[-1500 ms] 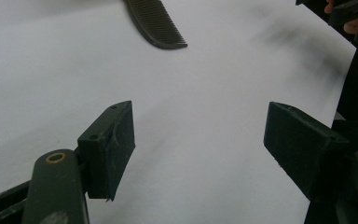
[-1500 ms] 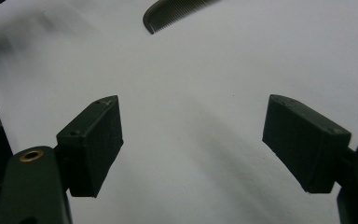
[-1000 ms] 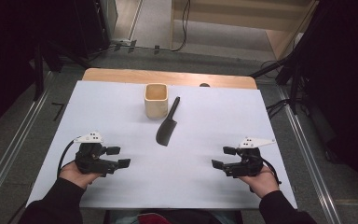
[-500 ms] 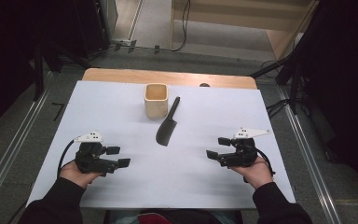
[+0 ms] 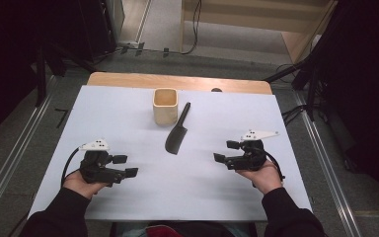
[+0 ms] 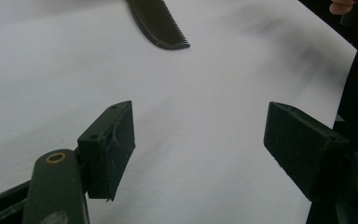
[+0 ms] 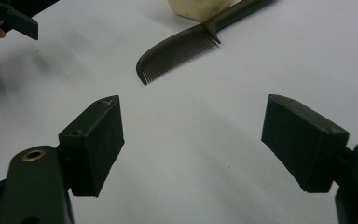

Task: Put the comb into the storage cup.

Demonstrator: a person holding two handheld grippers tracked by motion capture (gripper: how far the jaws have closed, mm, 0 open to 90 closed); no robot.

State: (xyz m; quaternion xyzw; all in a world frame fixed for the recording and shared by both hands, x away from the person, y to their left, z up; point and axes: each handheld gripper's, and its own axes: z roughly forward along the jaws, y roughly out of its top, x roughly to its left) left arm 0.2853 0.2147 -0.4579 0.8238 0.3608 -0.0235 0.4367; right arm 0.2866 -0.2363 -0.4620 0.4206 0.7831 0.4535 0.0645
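Observation:
A black comb (image 5: 176,131) lies flat in the middle of the white table, its handle pointing away toward a small tan square cup (image 5: 165,105) that stands upright just left of the handle. The comb's toothed end (image 6: 161,25) shows at the top of the left gripper view, and the comb (image 7: 186,45) with the cup (image 7: 198,7) behind it shows in the right gripper view. My left gripper (image 5: 126,166) rests low at the front left, open and empty. My right gripper (image 5: 224,152) hovers at the front right, open and empty, aimed toward the comb.
The white table top (image 5: 128,113) has a wooden strip (image 5: 177,81) along its far edge. Metal rails (image 5: 10,148) run along both sides on the floor, with cables and dark stands beyond the far edge.
My right gripper has moved left and slightly forward, toward the comb. The left gripper has stayed in place.

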